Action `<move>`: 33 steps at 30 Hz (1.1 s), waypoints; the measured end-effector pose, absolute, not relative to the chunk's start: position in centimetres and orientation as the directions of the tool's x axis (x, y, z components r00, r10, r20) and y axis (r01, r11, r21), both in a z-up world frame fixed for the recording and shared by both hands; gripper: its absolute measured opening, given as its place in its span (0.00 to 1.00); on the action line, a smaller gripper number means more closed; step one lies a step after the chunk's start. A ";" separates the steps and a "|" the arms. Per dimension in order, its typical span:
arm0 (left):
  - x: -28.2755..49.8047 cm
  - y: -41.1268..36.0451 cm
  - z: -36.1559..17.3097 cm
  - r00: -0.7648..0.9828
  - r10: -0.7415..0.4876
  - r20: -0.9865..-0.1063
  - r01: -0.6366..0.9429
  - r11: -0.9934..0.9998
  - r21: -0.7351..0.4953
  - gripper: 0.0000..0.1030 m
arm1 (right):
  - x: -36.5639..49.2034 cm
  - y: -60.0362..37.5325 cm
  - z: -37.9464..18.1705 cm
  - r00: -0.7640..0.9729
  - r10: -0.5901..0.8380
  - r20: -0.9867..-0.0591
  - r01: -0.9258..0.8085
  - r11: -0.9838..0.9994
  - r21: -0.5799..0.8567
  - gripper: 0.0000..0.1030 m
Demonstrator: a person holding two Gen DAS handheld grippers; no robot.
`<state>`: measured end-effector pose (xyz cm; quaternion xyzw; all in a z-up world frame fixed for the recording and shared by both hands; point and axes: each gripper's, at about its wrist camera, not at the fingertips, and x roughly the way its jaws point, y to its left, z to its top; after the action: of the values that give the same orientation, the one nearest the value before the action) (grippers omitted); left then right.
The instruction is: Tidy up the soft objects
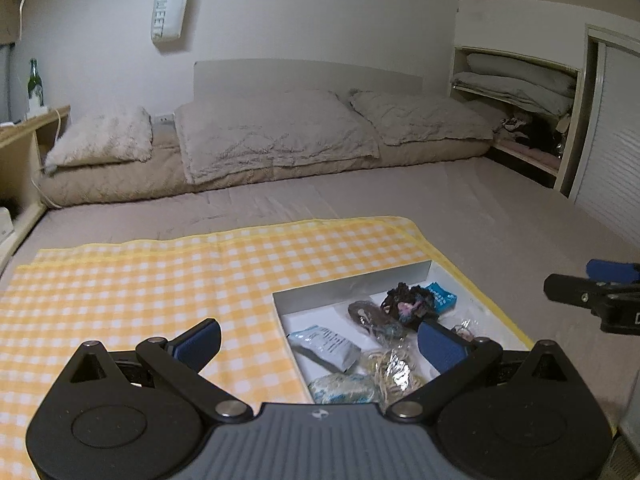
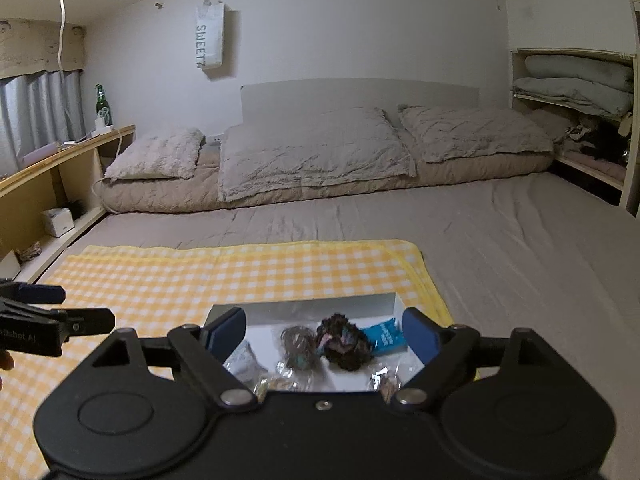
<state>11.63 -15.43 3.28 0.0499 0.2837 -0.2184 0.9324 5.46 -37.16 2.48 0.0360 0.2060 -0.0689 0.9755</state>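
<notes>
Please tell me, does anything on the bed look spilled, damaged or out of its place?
Nothing stands out. The shallow white cardboard box sits flat on the yellow checked cloth, and the dark fluffy bundle, the bright blue packet and the clear bags all lie inside it. Left gripper and right gripper are open, holding nothing.

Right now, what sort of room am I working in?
Most likely a bedroom: you are over a bed with pillows along the headboard, and folded bedding is stacked in a wall shelf to the right.
</notes>
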 end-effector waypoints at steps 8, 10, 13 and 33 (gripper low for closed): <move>8.4 -12.6 2.3 0.777 -0.353 -0.522 0.400 0.916 -0.025 1.00 | 2.1 -35.4 1.1 0.914 -0.146 -0.379 0.168 0.985 0.026 0.93; 7.8 -12.1 2.1 0.784 -0.342 -0.517 0.388 0.921 -0.020 1.00 | 1.5 -34.9 0.8 0.915 -0.148 -0.375 0.169 0.985 0.022 0.93; 6.8 -11.4 1.7 0.792 -0.331 -0.512 0.379 0.925 -0.012 1.00 | 0.8 -34.3 0.3 0.914 -0.152 -0.376 0.167 0.986 0.010 0.98; 3.4 -10.5 -0.4 0.790 -0.326 -0.519 0.387 0.922 0.010 1.00 | -2.3 -31.1 -2.2 0.914 -0.193 -0.358 0.184 0.981 -0.059 1.00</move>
<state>3.37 -10.49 -0.36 0.0578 0.2635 -0.1890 0.9442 -2.34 -31.10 -2.17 -0.0122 0.1842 -0.0964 0.9781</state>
